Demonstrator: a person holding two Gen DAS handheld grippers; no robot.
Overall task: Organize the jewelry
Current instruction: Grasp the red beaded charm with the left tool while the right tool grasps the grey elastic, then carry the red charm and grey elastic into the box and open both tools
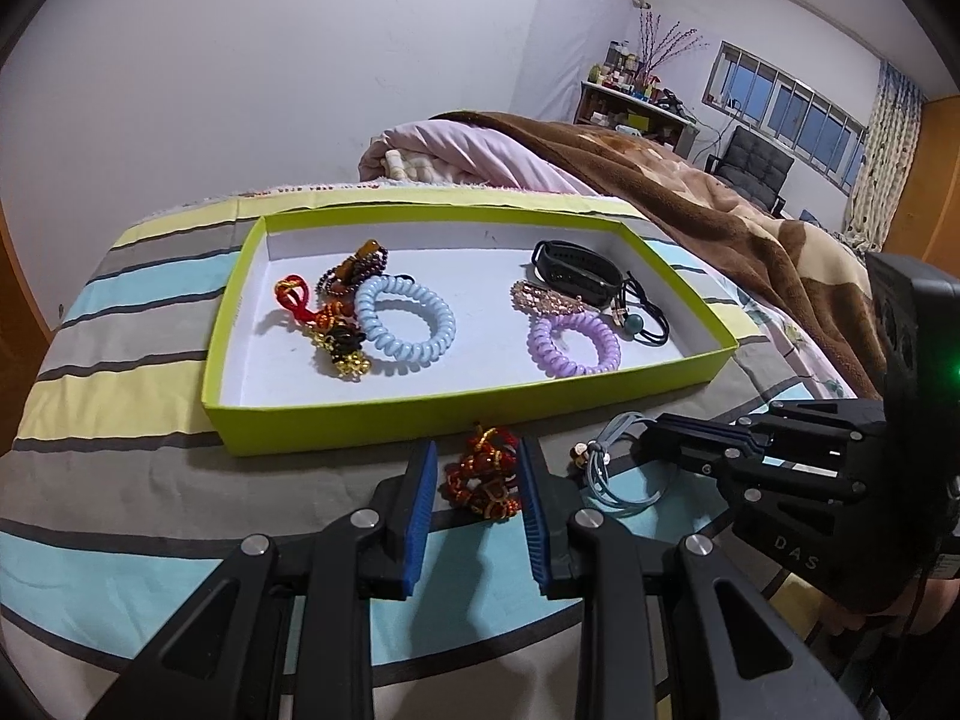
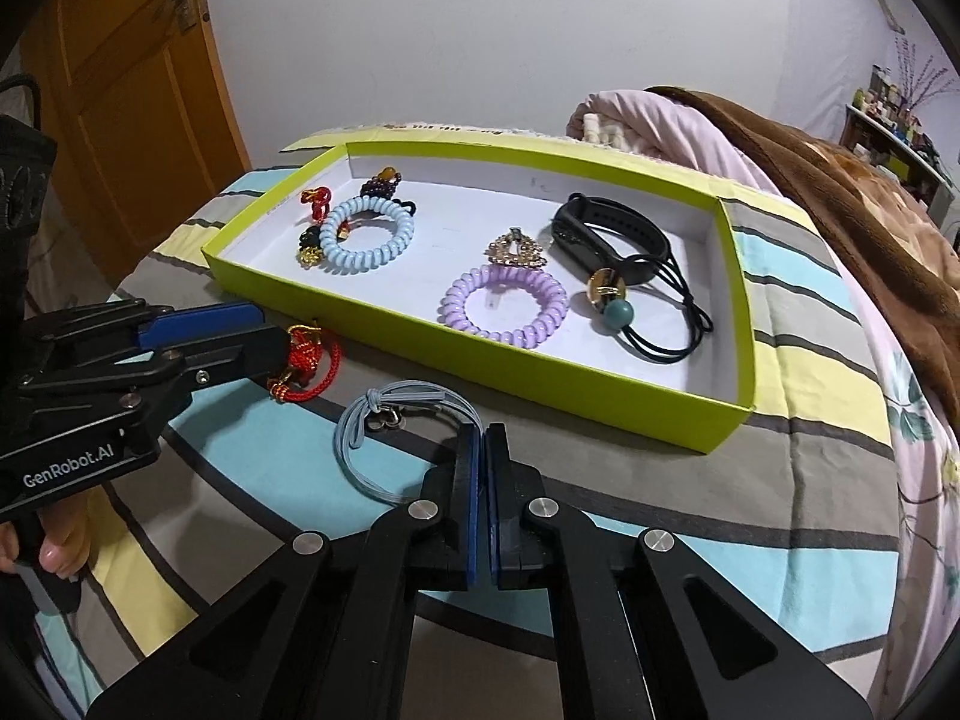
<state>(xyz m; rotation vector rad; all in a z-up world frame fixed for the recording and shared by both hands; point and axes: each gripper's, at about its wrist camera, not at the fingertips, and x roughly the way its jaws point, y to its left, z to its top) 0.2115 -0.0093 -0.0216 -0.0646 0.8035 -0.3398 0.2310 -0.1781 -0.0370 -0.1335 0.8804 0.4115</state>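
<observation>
Two coil ties in the tray [image 1: 228, 324] — left gripper [image 1: 474, 480] open around one red bracelet [image 1: 483, 477], right gripper [image 2: 482, 450] clamping one blue hair tie [image 2: 360, 450].

I see the lime-green tray [image 1: 372, 414] lying flat on the bed, holding a pale blue coil tie [image 1: 405, 329], a lilac coil tie [image 1: 573, 342], a black band [image 1: 573, 273] and beaded pieces. In front of its near wall a red beaded bracelet [image 1: 483, 480] lies bunched beside a grey-blue elastic tie [image 2: 384, 438].
</observation>
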